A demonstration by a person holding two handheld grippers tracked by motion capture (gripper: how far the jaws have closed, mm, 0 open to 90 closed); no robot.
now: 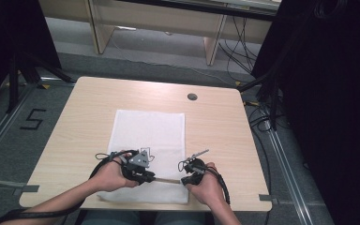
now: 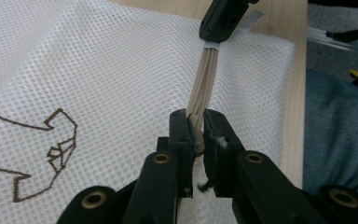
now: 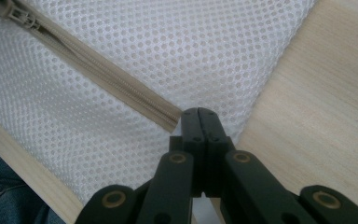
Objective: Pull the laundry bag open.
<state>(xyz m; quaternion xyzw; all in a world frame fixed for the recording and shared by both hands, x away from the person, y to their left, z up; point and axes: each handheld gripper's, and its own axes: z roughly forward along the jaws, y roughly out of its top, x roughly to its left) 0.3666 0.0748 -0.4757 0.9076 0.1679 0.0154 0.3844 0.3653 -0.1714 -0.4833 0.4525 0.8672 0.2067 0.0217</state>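
A white mesh bag (image 1: 150,126) lies flat on the wooden table (image 1: 84,122), with a beige zipper (image 1: 168,180) running along its near edge. My left gripper (image 1: 153,178) is at the zipper's left part, shut on the beige zipper pull (image 2: 196,133). The closed zipper (image 2: 205,77) stretches straight from there to the right gripper (image 2: 216,36). My right gripper (image 3: 199,114) is shut on the zipper's end (image 3: 172,116) at the bag's near right corner. The zipper's slider (image 3: 16,16) shows far up the tape in the right gripper view.
A brown outline logo (image 2: 51,149) is printed on the mesh. A round cable grommet (image 1: 192,97) sits at the table's far side. The person's blue-clad legs (image 2: 335,135) are just past the near edge. Dark stands and cables (image 1: 267,103) flank the table.
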